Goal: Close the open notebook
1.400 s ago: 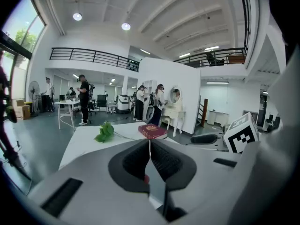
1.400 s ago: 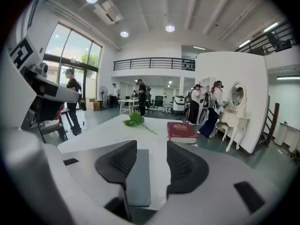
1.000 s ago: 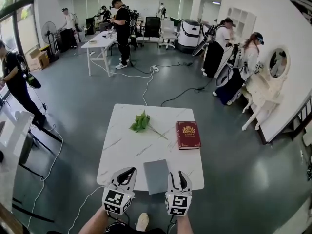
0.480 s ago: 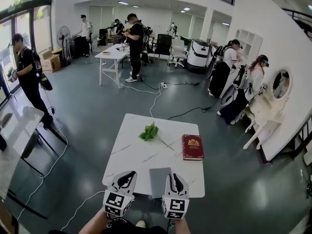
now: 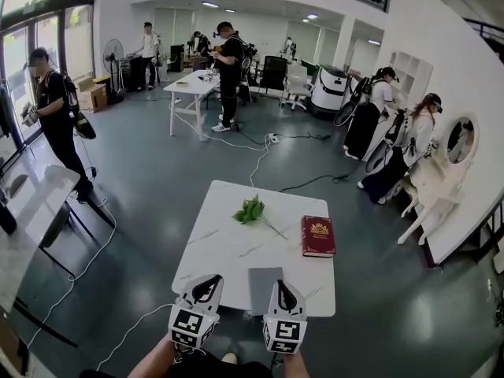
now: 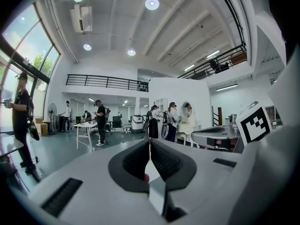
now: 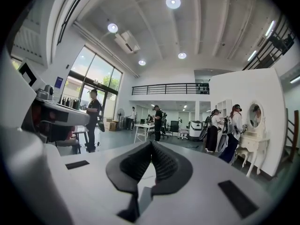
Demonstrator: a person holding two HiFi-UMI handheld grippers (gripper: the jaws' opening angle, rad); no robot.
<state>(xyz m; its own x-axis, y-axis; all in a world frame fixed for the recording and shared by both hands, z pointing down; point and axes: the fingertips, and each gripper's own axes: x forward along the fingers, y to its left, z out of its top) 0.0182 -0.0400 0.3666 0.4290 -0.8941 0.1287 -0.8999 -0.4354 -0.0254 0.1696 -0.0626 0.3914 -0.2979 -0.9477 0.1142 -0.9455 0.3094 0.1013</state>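
A grey notebook [image 5: 264, 279] lies flat with its cover shut near the front edge of the white table [image 5: 228, 242]. My left gripper [image 5: 210, 281] hovers just left of it, jaws shut and empty. In the left gripper view the left gripper [image 6: 149, 143] has its pads touching. My right gripper [image 5: 281, 285] hovers at the notebook's right edge. Its jaws have just been closing and nothing is between them; the right gripper view shows the right gripper [image 7: 151, 144] with pads pressed together. Both point about level, over the table.
A red book [image 5: 318, 236] lies at the table's right side and a green leafy sprig [image 5: 250, 209] near its far middle. Cables run across the floor [image 5: 157, 187] beyond the table. Several people stand at further tables and by a white dresser [image 5: 441, 187].
The head view has tilted up, so more of the room shows. Both grippers have lifted a little at the table's front edge. The right jaws have narrowed. The notebook has not moved.
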